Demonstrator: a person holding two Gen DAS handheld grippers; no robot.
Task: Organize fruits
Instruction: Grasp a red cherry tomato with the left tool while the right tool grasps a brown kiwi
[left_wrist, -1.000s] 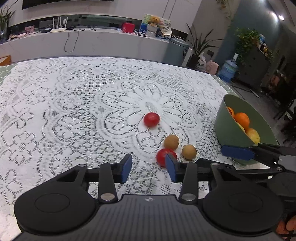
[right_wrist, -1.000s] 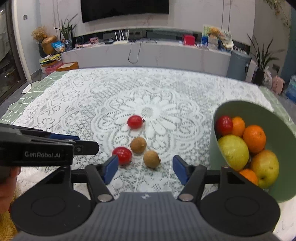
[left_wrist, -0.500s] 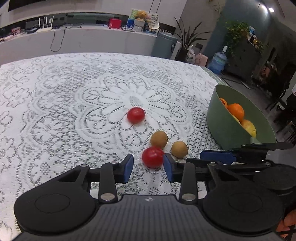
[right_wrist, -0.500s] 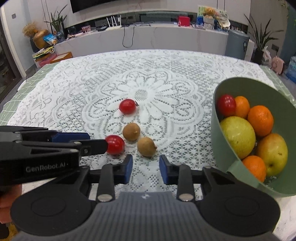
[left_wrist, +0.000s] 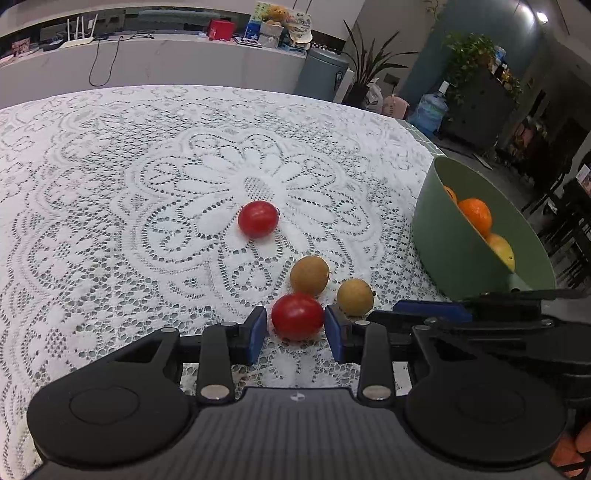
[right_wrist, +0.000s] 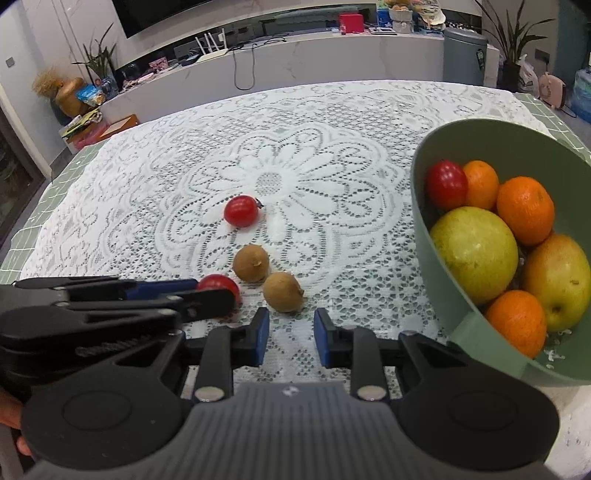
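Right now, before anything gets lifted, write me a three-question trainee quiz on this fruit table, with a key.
1. True or false: every fruit is already inside the green bowl.
2. Which fruit sits between the fingers of the left gripper? A. a red tomato B. an orange C. a yellow apple
3. How many brown fruits lie on the lace tablecloth?

Key
1. False: two tomatoes and the brown fruits lie on the cloth.
2. A. The jaws have just been closing with the tomato between them.
3. Two.
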